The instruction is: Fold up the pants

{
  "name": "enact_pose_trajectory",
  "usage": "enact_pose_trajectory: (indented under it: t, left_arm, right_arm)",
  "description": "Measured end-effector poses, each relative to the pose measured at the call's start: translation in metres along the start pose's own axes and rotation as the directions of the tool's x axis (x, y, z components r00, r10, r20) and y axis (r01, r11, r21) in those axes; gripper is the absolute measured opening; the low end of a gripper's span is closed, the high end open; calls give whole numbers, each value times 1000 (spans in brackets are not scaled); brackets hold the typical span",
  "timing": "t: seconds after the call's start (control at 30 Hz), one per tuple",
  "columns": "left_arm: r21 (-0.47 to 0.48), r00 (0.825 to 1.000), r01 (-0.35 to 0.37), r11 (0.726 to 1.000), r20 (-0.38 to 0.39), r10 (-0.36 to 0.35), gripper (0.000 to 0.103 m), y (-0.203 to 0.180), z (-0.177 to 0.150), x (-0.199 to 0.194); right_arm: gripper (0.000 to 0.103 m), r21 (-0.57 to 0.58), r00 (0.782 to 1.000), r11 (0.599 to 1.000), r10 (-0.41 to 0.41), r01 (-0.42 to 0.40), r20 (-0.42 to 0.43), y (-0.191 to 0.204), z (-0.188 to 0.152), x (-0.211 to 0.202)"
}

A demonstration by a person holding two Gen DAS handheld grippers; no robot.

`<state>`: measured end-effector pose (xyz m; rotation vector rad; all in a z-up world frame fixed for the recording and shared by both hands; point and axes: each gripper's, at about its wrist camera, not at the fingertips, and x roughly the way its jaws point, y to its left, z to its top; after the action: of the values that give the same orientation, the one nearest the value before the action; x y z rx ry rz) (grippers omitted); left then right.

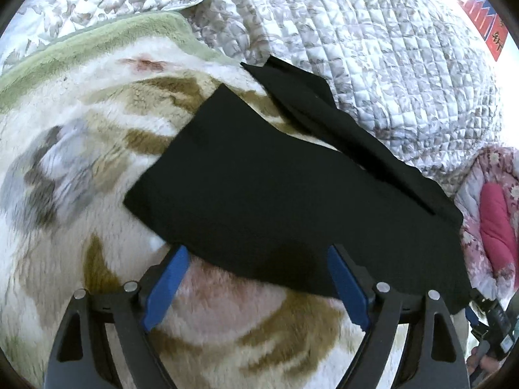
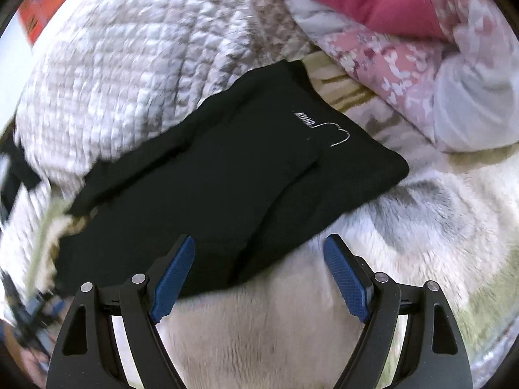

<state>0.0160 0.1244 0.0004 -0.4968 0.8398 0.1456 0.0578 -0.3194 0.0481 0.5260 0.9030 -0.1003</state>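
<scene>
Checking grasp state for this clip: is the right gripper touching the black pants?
Cannot tell. In the right wrist view the right gripper stands open, holding nothing; its left pad overlaps the black pants edge, but neither contact nor gap shows plainly.

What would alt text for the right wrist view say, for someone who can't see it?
Black pants, already folded into a long flat bundle with a small white logo, lie on a fluffy cream blanket. The right gripper is open at the bundle's near edge, holding nothing. A grey quilt and a pink floral duvet lie behind.
</scene>
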Motion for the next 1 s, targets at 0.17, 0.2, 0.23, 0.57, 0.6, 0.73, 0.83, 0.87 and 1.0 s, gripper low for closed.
enact_pose_trajectory:
  t: [0.17, 0.2, 0.23, 0.57, 0.6, 0.73, 0.83, 0.87, 1.0]
  left_arm:
    - [14, 999, -32, 999, 19, 32, 76, 0, 5, 4]
    - [17, 999, -42, 999, 20, 41, 71, 0, 7, 6]
    - [16, 999, -50, 999, 20, 50, 69, 0, 8, 8]
    - [29, 997, -80, 996, 18, 79, 4, -1, 18, 12]
    - [39, 996, -81, 996, 29, 80, 4, -3, 18, 7]
    - [43, 997, -24, 999, 73, 20, 4, -7, 20, -29]
    - [70, 996, -15, 997, 90, 8, 4, -8, 13, -58]
    - [73, 995, -20, 997, 98, 13, 4, -7, 10, -67]
    - [37, 996, 0, 999, 84, -3, 4, 11, -13, -89]
  right_arm:
    - [82, 143, 998, 988, 64, -66, 16, -25, 22, 11]
    - [82, 145, 998, 987, 64, -66, 18, -24, 25, 13]
    - [82, 147, 998, 987, 61, -63, 18, -23, 26, 14]
    - [10, 162, 998, 985, 47, -52, 40, -30, 36, 9]
    - [9, 150, 997, 986, 62, -68, 50, -26, 37, 2]
    - [4, 133, 990, 983, 116, -125, 77, -15, 37, -32]
    - [1, 133, 988, 981, 130, -140, 80, -17, 31, -59]
    - [1, 139, 989, 981, 125, -135, 77, -22, 25, -67]
    - [1, 180, 992, 976, 115, -121, 44, -50, -4, -88]
